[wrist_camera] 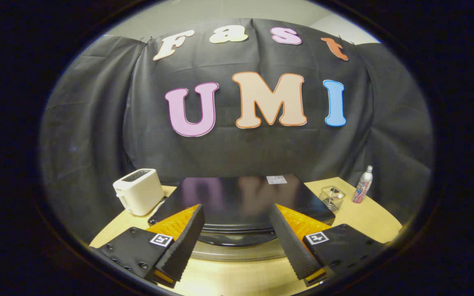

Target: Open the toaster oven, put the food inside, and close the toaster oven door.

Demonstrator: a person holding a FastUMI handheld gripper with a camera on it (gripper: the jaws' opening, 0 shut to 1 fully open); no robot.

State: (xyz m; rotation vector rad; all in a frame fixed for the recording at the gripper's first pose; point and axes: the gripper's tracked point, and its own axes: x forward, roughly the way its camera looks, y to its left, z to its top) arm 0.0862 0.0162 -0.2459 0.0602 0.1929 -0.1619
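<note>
The toaster oven (241,197) stands on the table just ahead of me, and I look down on its glossy black top. A silver strip (237,251), the handle or the front rim, runs along its near edge between my fingers. My gripper (236,209) is open wide above that front edge, with nothing between its black ribbed pads (181,242). I cannot see the oven door's face from here.
A white pop-up toaster (138,191) sits left of the oven. To its right stand a small wire basket (331,198) and a spray bottle (363,185). The light wooden table (368,218) shows bare around the oven and below my fingers.
</note>
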